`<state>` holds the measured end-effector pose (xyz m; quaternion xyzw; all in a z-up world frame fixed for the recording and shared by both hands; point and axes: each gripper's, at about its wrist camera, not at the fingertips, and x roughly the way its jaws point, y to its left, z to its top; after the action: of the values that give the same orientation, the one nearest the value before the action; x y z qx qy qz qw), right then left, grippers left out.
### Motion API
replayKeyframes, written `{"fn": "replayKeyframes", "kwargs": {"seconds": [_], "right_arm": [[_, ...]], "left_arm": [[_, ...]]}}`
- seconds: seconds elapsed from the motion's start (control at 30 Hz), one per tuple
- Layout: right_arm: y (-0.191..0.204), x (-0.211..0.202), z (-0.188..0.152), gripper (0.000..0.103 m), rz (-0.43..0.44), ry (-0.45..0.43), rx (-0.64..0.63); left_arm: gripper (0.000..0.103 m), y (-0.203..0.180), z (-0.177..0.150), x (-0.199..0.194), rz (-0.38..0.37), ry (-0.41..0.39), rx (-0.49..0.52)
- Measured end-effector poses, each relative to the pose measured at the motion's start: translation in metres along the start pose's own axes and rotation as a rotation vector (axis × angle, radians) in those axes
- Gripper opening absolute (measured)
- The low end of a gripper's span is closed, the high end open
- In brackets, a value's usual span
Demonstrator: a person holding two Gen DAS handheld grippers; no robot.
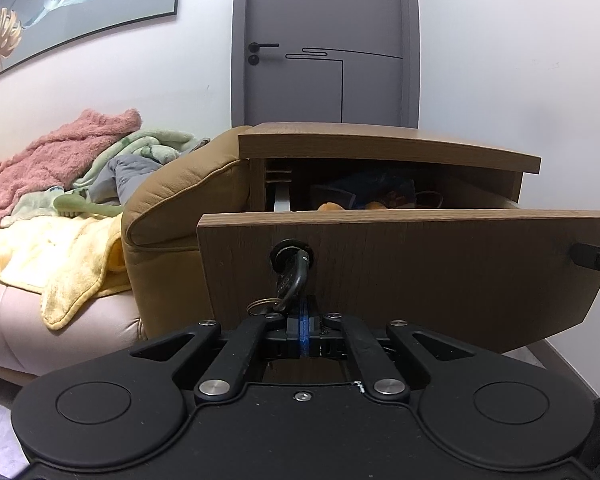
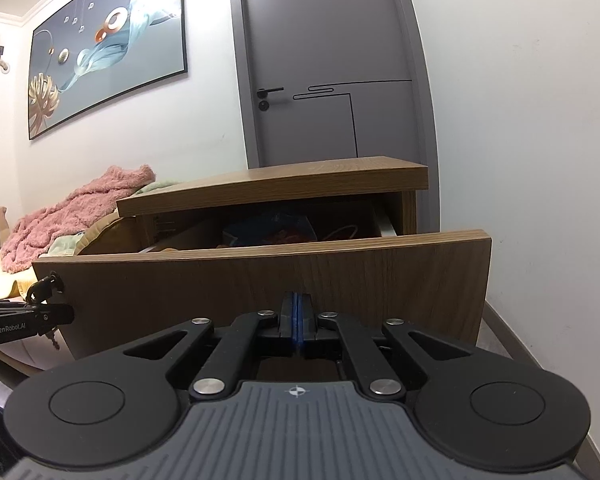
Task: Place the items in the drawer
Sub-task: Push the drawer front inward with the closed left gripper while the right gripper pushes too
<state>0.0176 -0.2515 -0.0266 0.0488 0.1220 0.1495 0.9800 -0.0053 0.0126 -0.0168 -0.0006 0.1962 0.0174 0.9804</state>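
Note:
The wooden nightstand's drawer (image 1: 420,264) stands partly open, with blue and orange items (image 1: 376,194) inside it. A black key handle (image 1: 294,276) hangs from the lock in the drawer front. My left gripper (image 1: 305,312) is shut, its tips just below the key and its ring, touching or nearly touching. My right gripper (image 2: 297,312) is shut and empty, its tips against the drawer front (image 2: 340,280) right of the middle. The drawer's items also show in the right wrist view (image 2: 276,230). The left gripper shows at the left edge of the right wrist view (image 2: 28,320).
A tan leather sofa arm (image 1: 172,216) stands left of the nightstand, with pink, green and yellow blankets (image 1: 48,168) on the sofa. A grey door (image 1: 324,40) is behind the nightstand. A white wall (image 2: 540,160) runs along the right.

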Motion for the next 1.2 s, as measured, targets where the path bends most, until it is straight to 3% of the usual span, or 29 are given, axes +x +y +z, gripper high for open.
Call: {"fn": "replayKeyframes", "kwargs": {"seconds": [0.6, 1.2], "right_arm": [[-0.007, 0.021, 0.009, 0.001, 0.005, 0.013, 0.014], [-0.014, 0.065, 0.017, 0.001, -0.007, 0.004, 0.008]], "left_arm": [[0.002, 0.001, 0.016, 0.028, 0.010, 0.058, -0.012], [0.002, 0.006, 0.034, 0.077, 0.047, 0.061, 0.019]]}}
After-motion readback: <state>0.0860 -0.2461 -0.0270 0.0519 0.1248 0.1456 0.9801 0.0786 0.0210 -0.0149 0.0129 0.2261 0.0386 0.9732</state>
